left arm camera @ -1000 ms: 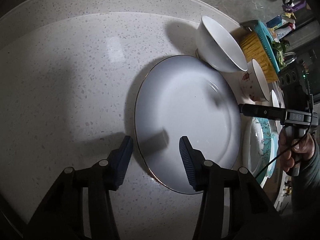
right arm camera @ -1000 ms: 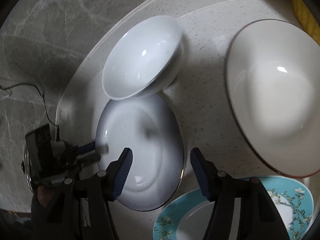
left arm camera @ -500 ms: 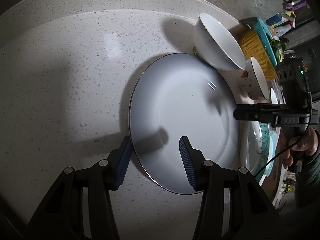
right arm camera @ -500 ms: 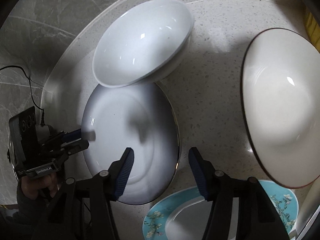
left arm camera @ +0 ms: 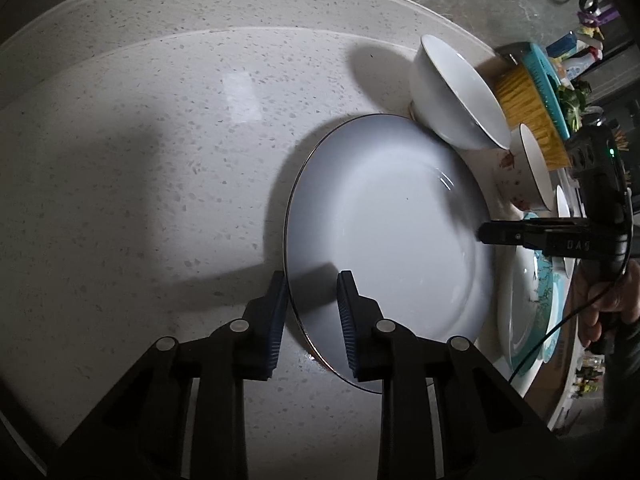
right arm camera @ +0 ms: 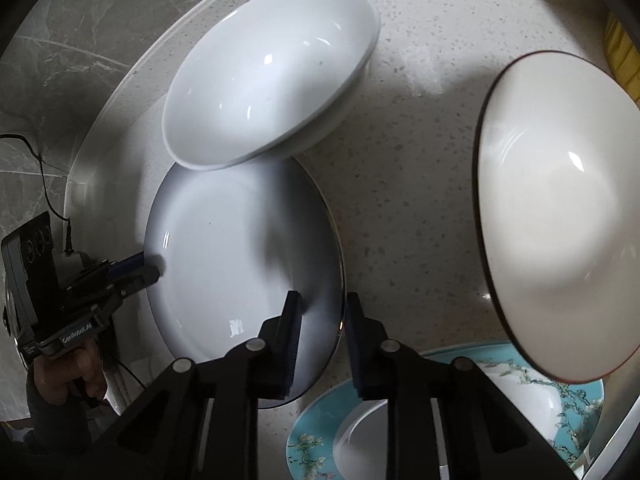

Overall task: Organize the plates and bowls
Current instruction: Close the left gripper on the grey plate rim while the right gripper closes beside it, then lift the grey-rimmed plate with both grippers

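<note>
A white plate with a thin gold rim (left arm camera: pixel 384 240) (right arm camera: pixel 240 256) lies on the speckled round table (left arm camera: pixel 160 160). My left gripper (left arm camera: pixel 312 312) straddles its near-left rim. Its jaws are closing, and the blue pads look pressed on the rim. Seen from the right wrist view, the left gripper (right arm camera: pixel 154 270) pinches that edge. My right gripper (right arm camera: pixel 322 320) (left arm camera: pixel 484 234) straddles the opposite rim, its jaws closing and seemingly pressed on it. A white bowl (left arm camera: pixel 452 96) (right arm camera: pixel 268 72) leans over the plate's far edge.
A cream bowl with a dark rim (right arm camera: pixel 560 208) stands right of the plate. A teal floral plate (right arm camera: pixel 316 440) holding a white dish (right arm camera: pixel 360 448) lies just beyond my right gripper. A yellow and teal basket (left arm camera: pixel 528 92) sits behind the bowls. A hand (left arm camera: pixel 608 308) holds the right gripper.
Both grippers' jaws have narrowed from wide apart to close around the plate's opposite rims. The right gripper's view has tipped slightly, and the plate has barely shifted.
</note>
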### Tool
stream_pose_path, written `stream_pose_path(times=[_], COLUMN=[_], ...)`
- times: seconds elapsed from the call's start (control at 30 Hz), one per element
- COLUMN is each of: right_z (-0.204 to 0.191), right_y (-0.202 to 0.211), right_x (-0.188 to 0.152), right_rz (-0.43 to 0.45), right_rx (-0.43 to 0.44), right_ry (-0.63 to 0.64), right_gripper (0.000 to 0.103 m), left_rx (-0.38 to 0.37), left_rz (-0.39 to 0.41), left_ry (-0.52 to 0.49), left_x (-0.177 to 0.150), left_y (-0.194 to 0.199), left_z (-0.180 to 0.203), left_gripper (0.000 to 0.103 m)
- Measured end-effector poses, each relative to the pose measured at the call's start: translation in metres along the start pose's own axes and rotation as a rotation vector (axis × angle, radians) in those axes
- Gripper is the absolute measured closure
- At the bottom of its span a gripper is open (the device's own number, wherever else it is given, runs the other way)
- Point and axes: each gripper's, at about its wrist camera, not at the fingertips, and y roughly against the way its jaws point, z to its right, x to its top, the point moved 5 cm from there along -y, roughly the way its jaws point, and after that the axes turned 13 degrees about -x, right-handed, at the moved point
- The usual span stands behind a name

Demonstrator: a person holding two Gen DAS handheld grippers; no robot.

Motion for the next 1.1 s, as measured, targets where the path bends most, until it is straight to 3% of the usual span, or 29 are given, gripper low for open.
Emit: stream_pose_path(times=[0.33,1.1], right_z=[-0.006,-0.013], right_y=[0.003,0.016], right_x=[-0.005,-0.004], right_rz=[0.05,0.075], right_rx=[-0.014,-0.016], right_ry=[-0.017,-0.009], right_gripper=[0.079,0.079], left_rx=[0.09,0.111], left_rz=[-0.004,0.021], left_ry=[-0.049,-0.02], left_x=[-0.002,-0.021], left_y=[-0.001,0.027], left_z=[0.01,0.014], left_gripper=[0.079,0.079])
